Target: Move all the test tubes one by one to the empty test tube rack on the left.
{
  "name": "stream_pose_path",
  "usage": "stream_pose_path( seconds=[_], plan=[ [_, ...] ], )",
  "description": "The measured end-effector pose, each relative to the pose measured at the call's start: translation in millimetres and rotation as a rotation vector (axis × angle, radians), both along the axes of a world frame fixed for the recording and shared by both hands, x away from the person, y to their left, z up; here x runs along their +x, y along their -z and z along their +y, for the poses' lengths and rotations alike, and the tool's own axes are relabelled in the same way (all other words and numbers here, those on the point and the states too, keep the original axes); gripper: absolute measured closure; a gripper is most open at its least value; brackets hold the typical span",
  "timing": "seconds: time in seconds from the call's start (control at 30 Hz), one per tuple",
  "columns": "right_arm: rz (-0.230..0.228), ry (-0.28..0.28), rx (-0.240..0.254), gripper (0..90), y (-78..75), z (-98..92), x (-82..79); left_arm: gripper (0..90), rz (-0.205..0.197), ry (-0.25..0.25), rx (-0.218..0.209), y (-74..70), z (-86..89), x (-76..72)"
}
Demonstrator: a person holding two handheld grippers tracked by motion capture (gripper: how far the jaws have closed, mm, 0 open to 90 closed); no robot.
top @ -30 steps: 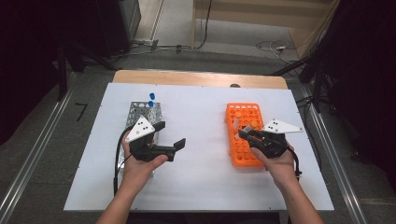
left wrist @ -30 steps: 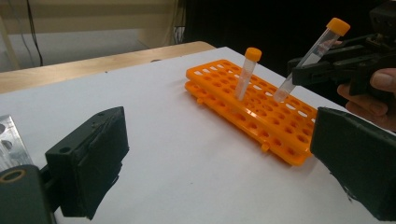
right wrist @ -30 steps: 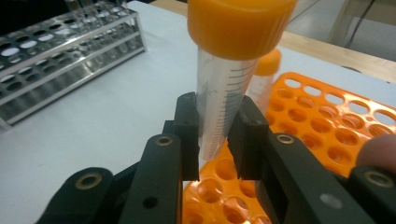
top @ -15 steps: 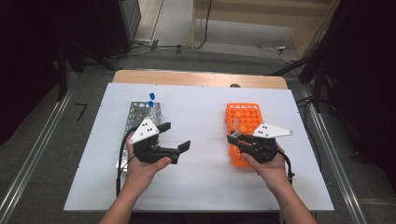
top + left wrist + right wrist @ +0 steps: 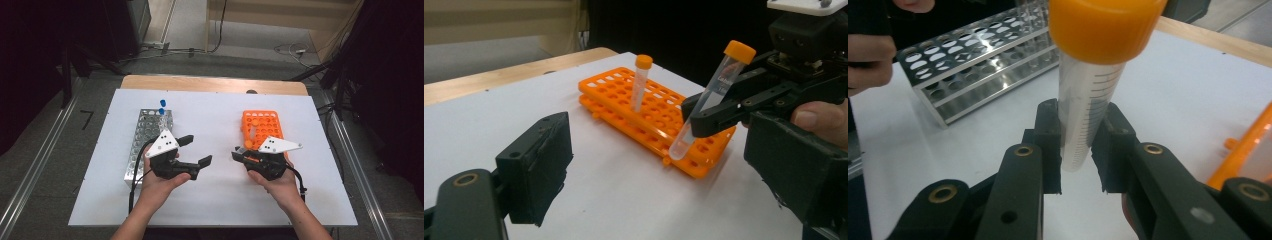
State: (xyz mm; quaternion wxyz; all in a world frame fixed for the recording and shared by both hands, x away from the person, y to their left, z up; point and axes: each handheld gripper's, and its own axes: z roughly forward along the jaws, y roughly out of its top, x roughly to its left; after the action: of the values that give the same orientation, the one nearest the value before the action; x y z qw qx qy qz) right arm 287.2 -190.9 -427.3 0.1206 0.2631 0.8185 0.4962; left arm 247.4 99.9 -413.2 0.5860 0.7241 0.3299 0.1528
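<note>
Behind right gripper [image 5: 1075,145] jaws, tube [image 5: 1088,100] bottom hidden.

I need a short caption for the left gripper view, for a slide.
Right claw holds an orange-capped tube tilted beside the orange rack.

Right gripper [image 5: 1080,150] clamped on an orange-capped tube [image 5: 1088,100], tilted, above the white table [image 5: 1158,75], metal rack [image 5: 983,60] near its far edge.

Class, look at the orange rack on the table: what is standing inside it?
One orange-capped tube stands upright in the orange rack, toward its far end. The other holes in sight look empty. The right claw and the tube it holds cover the near corner.
</note>
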Motion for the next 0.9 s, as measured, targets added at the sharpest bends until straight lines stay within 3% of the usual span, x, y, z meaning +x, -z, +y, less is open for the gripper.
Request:
stream_pose_path(
  seconds=[0.27,0.47,0.63,0.77,0.9],
  plan=[
    [0.009,-0.065,-0.023,72.6,4.3,18.7,-8.9,22.1,-0.003,0.065,0.002,2.1,-15.8,-2.1],
    [0.013,-0.121,-0.042,72.6,7.4,35.5,-17.5,41.0,-0.014,0.133,0.006,3.8,-28.9,-4.9],
    [0.022,-0.154,-0.056,72.6,8.2,44.1,-23.5,54.7,-0.020,0.185,0.035,4.7,-36.7,-7.3],
    [0.026,-0.170,-0.063,72.6,8.3,47.1,-26.2,66.6,-0.030,0.198,0.059,5.5,-39.6,-8.7],
    [0.033,-0.174,-0.057,72.5,8.8,46.7,-25.2,70.0,-0.060,0.178,0.083,4.6,-39.7,-10.1]
  ],
)
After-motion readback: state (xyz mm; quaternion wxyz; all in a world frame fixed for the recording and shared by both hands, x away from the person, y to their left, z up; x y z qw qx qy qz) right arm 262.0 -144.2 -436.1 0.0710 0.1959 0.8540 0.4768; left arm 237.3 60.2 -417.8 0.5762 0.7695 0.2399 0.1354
